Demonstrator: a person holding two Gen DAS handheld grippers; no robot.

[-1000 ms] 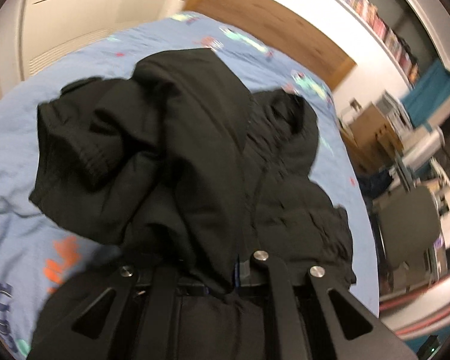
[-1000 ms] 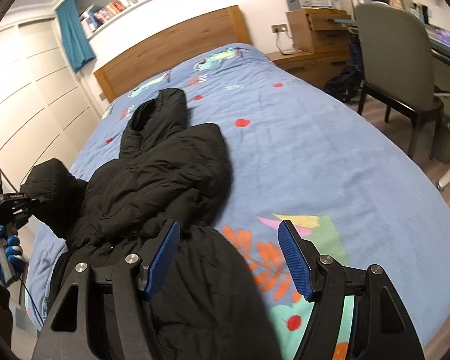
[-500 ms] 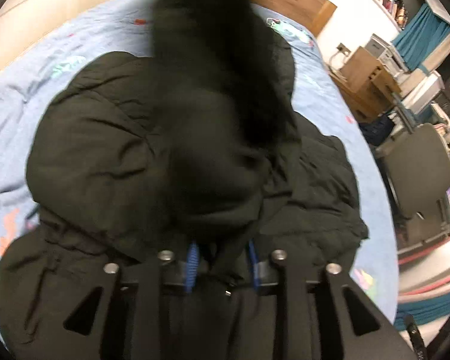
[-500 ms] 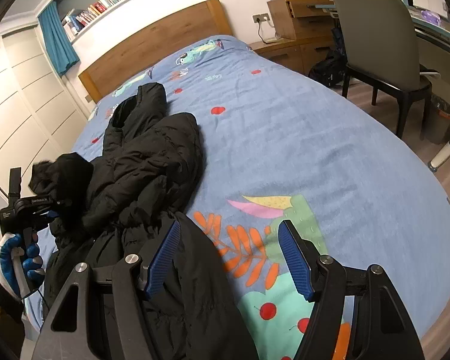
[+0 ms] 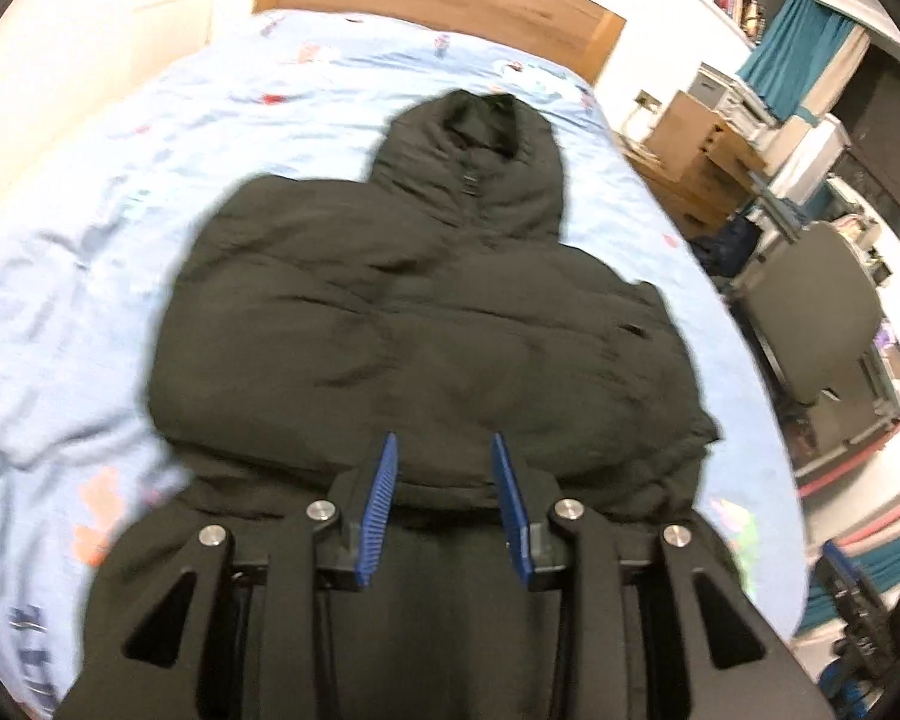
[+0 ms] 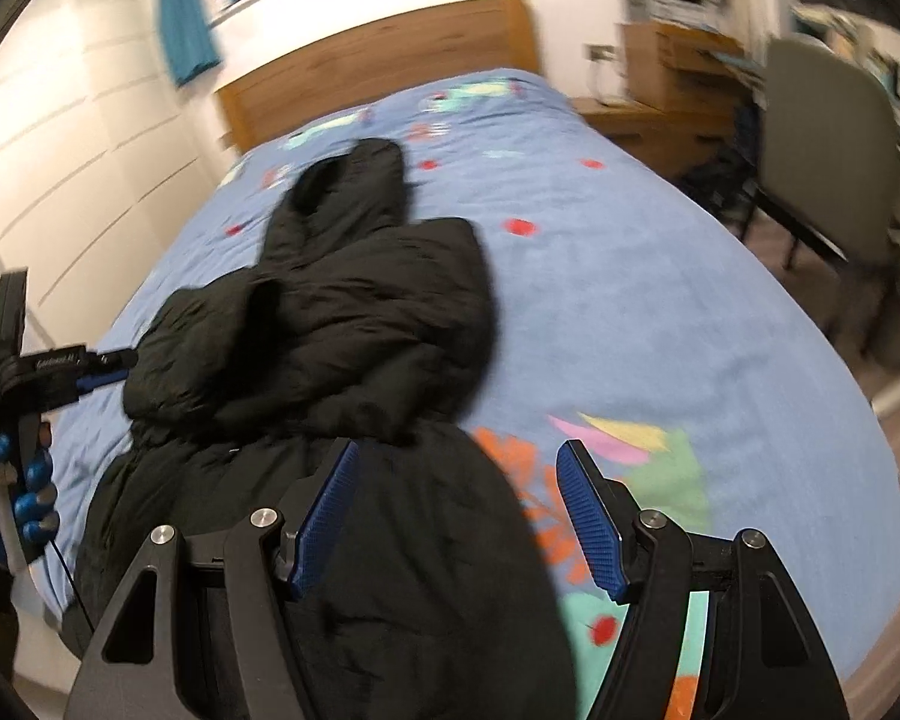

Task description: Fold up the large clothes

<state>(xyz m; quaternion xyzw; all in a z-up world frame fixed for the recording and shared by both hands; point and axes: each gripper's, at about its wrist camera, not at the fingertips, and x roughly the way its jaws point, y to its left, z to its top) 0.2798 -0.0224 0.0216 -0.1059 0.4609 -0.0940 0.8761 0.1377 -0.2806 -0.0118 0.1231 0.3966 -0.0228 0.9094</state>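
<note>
Both grippers empty over black jacket; left gripper opening, right gripper wide.

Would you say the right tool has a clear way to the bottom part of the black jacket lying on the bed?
Probably yes. The right tool stands open directly over the black jacket, whose lower part lies just under its left pad, nothing between. The left tool, jaws opening, sits off at the jacket's far side.
</note>
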